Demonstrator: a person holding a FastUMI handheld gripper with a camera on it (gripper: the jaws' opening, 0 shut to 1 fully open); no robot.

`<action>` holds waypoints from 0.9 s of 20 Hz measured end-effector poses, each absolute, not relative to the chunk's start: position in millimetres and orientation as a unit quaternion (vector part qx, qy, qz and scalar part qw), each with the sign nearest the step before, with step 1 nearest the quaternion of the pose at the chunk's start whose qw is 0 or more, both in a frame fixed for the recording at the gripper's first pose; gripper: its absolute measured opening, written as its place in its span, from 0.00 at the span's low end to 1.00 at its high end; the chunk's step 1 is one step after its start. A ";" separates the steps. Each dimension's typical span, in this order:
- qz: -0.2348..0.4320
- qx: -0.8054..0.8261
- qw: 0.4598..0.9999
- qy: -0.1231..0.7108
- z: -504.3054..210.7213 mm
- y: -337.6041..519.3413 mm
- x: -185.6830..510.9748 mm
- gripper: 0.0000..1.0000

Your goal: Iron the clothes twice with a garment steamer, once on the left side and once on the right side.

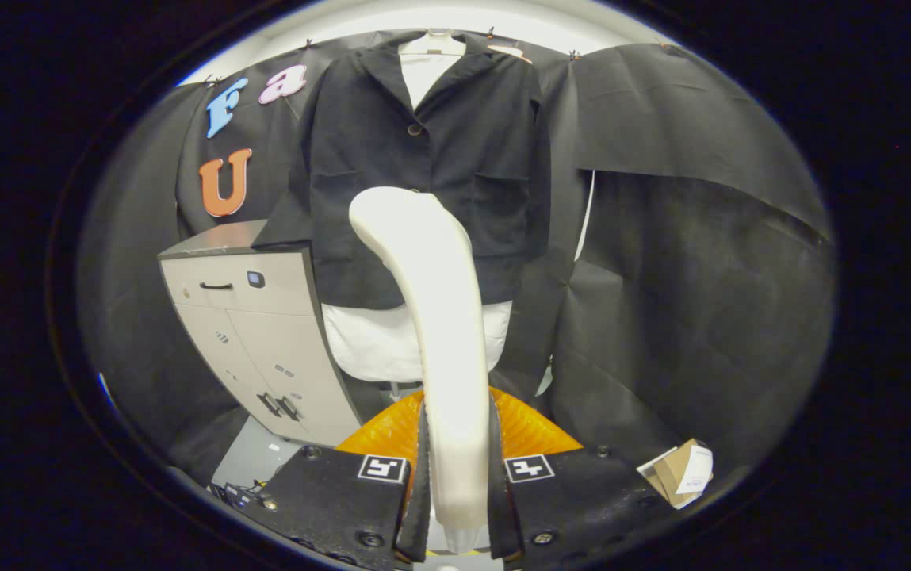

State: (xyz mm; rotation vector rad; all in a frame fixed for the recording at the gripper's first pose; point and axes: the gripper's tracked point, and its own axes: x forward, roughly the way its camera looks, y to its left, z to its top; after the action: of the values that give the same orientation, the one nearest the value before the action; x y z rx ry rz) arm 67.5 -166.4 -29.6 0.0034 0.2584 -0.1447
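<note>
The garment steamer (pixel 439 317), a long cream-white plastic body with a rounded, bent head, stands upright between the two fingers of the gripper (pixel 455 476). Both fingers press on its lower handle part, one on each side, so the gripper is closed on it and holds it. The head of the steamer rises in front of the black short jacket (pixel 431 159), about at the middle of its lower half; if the head touches the cloth, I cannot tell. The jacket hangs on a hanger (pixel 433 44) at the top of the booth's wall, over a white shirt (pixel 368 345) whose hem shows below the jacket. Beside the jacket, on its left, stands a light grey metal cabinet (pixel 265 333) with a dark top and small dark handles. An orange ribbed piece (pixel 534 428) lies just behind the fingers. A small cardboard box (pixel 681 472) lies low, to the right of the fingers.
</note>
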 end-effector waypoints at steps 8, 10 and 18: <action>-0.053 0.003 0.997 0.057 28.5 -99.5 -29.4 0.32; -0.043 0.002 0.998 0.039 36.6 -78.4 -53.1 0.32; -0.020 0.009 0.999 0.025 28.3 -34.0 -103.8 0.32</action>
State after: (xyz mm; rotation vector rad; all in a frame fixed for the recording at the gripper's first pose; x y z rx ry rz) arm -103.8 -34.0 28.3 0.0181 0.0505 -0.0395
